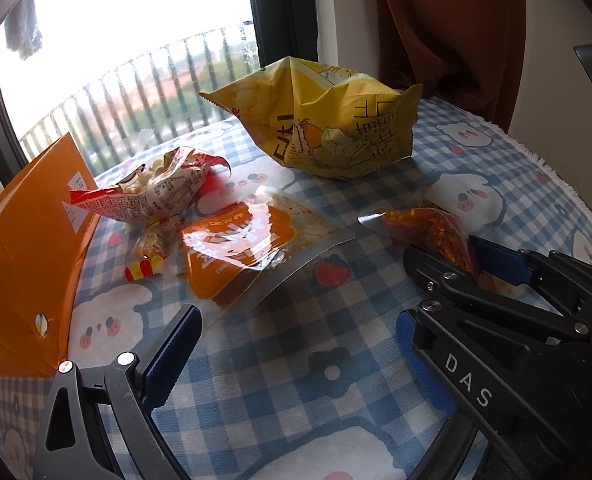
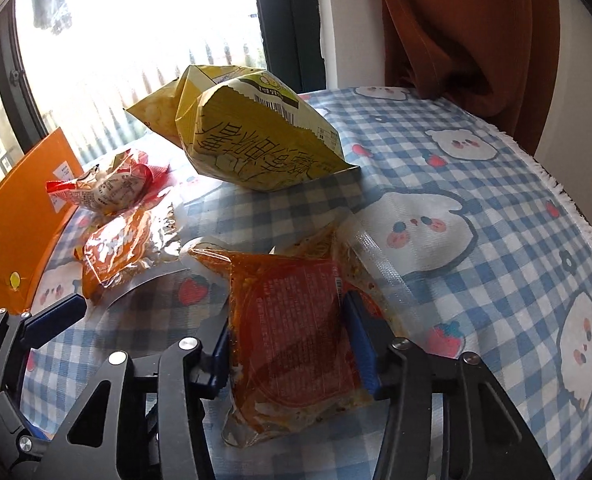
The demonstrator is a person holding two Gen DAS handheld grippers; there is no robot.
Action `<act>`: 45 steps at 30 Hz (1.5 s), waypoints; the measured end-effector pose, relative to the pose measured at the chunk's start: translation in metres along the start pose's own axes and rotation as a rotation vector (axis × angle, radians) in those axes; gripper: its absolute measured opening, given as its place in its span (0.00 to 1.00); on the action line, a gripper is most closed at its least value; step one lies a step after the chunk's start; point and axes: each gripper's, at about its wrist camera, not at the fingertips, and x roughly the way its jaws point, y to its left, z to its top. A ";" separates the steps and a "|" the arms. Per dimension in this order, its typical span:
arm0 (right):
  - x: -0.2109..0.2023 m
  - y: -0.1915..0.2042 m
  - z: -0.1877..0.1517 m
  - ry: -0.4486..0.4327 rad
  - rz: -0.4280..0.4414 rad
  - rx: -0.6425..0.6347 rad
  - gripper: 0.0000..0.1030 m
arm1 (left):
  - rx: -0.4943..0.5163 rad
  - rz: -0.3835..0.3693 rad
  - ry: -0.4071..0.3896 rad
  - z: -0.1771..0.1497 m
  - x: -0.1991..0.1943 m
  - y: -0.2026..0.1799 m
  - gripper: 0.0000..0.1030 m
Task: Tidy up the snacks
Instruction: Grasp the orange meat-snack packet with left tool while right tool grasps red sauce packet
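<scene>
My right gripper [image 2: 290, 344] is shut on a clear packet of red spicy snack [image 2: 292, 320], its blue pads pressing both sides. The same packet [image 1: 427, 232] and the right gripper [image 1: 471, 260] show at the right of the left wrist view. My left gripper [image 1: 296, 340] is open and empty above the tablecloth, just short of an orange-and-clear packet [image 1: 240, 244] that also shows in the right wrist view [image 2: 116, 248]. A big yellow chip bag [image 1: 323, 120] [image 2: 256, 140] lies at the back. A red-and-white crumpled bag [image 1: 152, 188] [image 2: 104, 188] lies at the left.
An orange box [image 1: 28, 248] [image 2: 20, 232] stands open at the left edge. A small yellow-red candy packet [image 1: 148, 256] lies beside it. The blue checked tablecloth [image 1: 296, 392] [image 2: 475, 220] has a fringed edge at the right. A window and brown curtain [image 1: 455, 20] stand behind.
</scene>
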 end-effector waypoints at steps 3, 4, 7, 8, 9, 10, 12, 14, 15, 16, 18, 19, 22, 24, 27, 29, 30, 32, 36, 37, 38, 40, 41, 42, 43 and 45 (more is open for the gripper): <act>-0.008 -0.001 0.001 -0.014 0.013 0.024 0.44 | -0.019 -0.019 -0.015 0.002 -0.008 0.005 0.95; -0.010 0.000 0.002 -0.020 0.019 0.028 0.44 | -0.021 -0.016 -0.024 0.003 -0.010 0.007 0.95; -0.021 0.005 0.005 -0.050 0.021 0.022 0.44 | -0.024 -0.010 -0.039 0.008 -0.016 0.013 0.95; -0.023 0.008 0.007 -0.057 0.023 0.019 0.44 | -0.025 -0.007 -0.042 0.009 -0.017 0.016 0.95; -0.025 0.011 0.009 -0.064 0.027 0.016 0.44 | -0.024 -0.005 -0.046 0.011 -0.019 0.018 0.95; -0.027 0.013 0.011 -0.069 0.033 0.013 0.44 | -0.022 -0.002 -0.052 0.013 -0.020 0.021 0.96; -0.029 0.019 0.016 -0.077 0.044 0.009 0.44 | -0.013 0.012 -0.060 0.018 -0.020 0.026 0.96; -0.029 0.025 0.020 -0.084 0.050 0.001 0.44 | 0.001 0.028 -0.068 0.022 -0.019 0.031 0.96; -0.029 0.028 0.022 -0.086 0.053 -0.002 0.44 | 0.008 0.031 -0.067 0.025 -0.018 0.033 0.96; -0.029 0.031 0.024 -0.089 0.058 -0.005 0.44 | 0.014 0.026 -0.065 0.028 -0.016 0.035 0.96; -0.028 0.037 0.028 -0.092 0.057 -0.005 0.44 | 0.019 0.020 -0.056 0.032 -0.013 0.040 0.96; -0.027 0.039 0.031 -0.095 0.055 -0.005 0.44 | 0.021 0.012 -0.057 0.035 -0.011 0.041 0.96; -0.022 0.041 0.038 -0.096 0.055 0.008 0.44 | 0.025 -0.002 -0.053 0.041 -0.004 0.044 0.96; -0.017 0.040 0.041 -0.092 0.051 0.021 0.44 | 0.024 -0.008 -0.045 0.044 0.003 0.045 0.96; -0.006 0.038 0.043 -0.075 0.032 0.032 0.44 | 0.012 -0.020 -0.010 0.045 0.020 0.049 0.96; 0.002 0.037 0.042 -0.056 0.020 0.036 0.44 | -0.011 -0.038 0.021 0.044 0.031 0.054 0.96; 0.006 0.035 0.042 -0.046 0.017 0.039 0.44 | -0.024 -0.048 0.038 0.043 0.037 0.056 0.96; 0.012 0.034 0.041 -0.027 0.015 0.044 0.44 | -0.043 -0.077 0.063 0.041 0.045 0.060 0.96; 0.021 0.034 0.038 -0.001 0.016 0.048 0.44 | -0.039 -0.080 0.054 0.038 0.050 0.060 0.96; 0.024 0.034 0.038 0.007 0.018 0.049 0.44 | -0.038 -0.082 0.056 0.036 0.051 0.061 0.94; 0.026 0.035 0.037 0.014 0.019 0.048 0.44 | -0.039 -0.088 0.063 0.034 0.052 0.061 0.92; 0.030 0.036 0.036 0.032 0.022 0.050 0.44 | -0.043 -0.101 0.073 0.032 0.055 0.063 0.88; 0.032 0.036 0.035 0.037 0.023 0.051 0.44 | -0.043 -0.102 0.071 0.032 0.054 0.063 0.86; 0.032 0.037 0.035 0.035 0.021 0.048 0.44 | -0.044 -0.102 0.071 0.031 0.053 0.063 0.83; 0.031 0.037 0.035 0.033 0.019 0.048 0.44 | -0.044 -0.101 0.070 0.030 0.053 0.064 0.80; 0.032 0.038 0.034 0.035 0.016 0.045 0.44 | -0.042 -0.090 0.067 0.028 0.052 0.065 0.75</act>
